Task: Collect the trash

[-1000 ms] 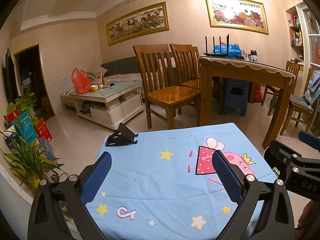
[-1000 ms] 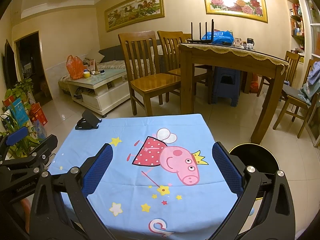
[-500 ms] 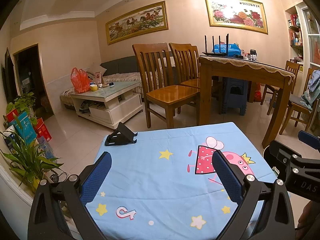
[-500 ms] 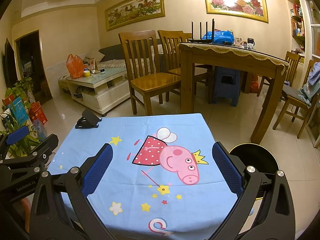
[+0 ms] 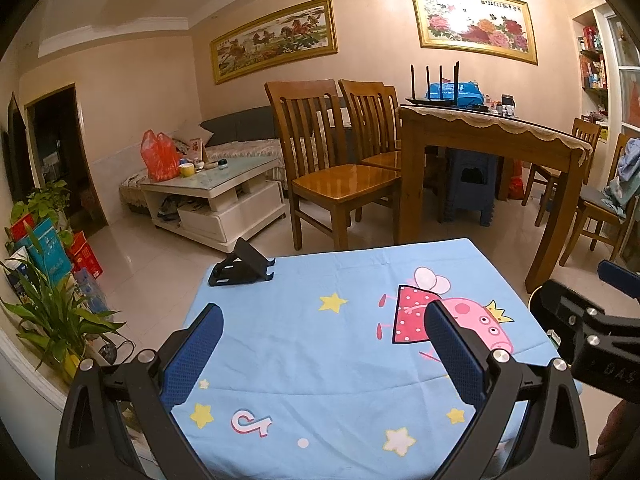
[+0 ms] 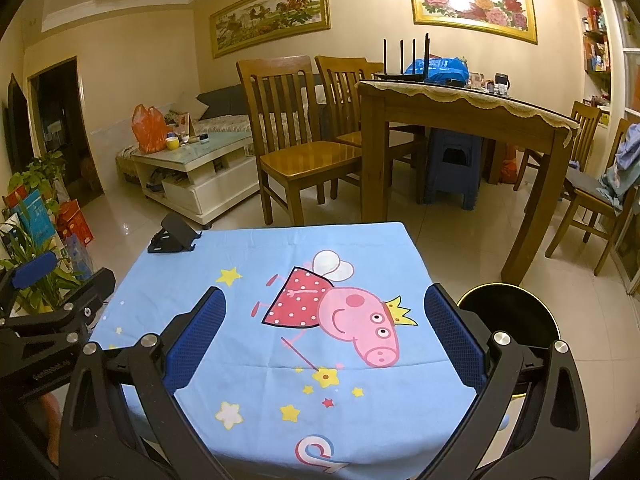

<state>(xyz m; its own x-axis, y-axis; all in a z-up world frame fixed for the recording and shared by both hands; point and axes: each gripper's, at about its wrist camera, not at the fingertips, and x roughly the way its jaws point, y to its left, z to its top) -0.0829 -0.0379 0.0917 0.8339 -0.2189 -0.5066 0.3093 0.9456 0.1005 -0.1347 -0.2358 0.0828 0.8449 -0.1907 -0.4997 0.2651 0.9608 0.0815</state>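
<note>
Both tongs are hovering over the counter [image 5: 304, 344] wide apart, holding nothing: left tongs [image 5: 324, 350], right tongs [image 6: 325, 334]

Counter is wearing a blue cartoon cloth; the only thing sitting on it is a black phone stand [image 5: 240, 268] at the far left corner. No trash is showing anywhere on the cloth, so I can't tell where the task's thing is lying; nothing in either view is reading as litter

Bin [image 6: 508, 316] is standing on the floor just beside the counter's right edge, its round black mouth facing up, next to the right tongs

My read: this is looking like either the start or the end, with the counter clean. Can't tell which from here

How to do this step well:
- keeping both tongs wide while scanning, so nothing is catching on the cloth
- panning the wrist cameras over the near edge and the floor on both sides, since those areas are sitting out of view
- leaving the stand alone; it isn't looking like trash
- right tongs are sitting nearest the bin, so they should be doing the drops
- picking from above with a light pinch; the cloth is probably loose and could be bunching or dragging if a pad is scraping it
</note>
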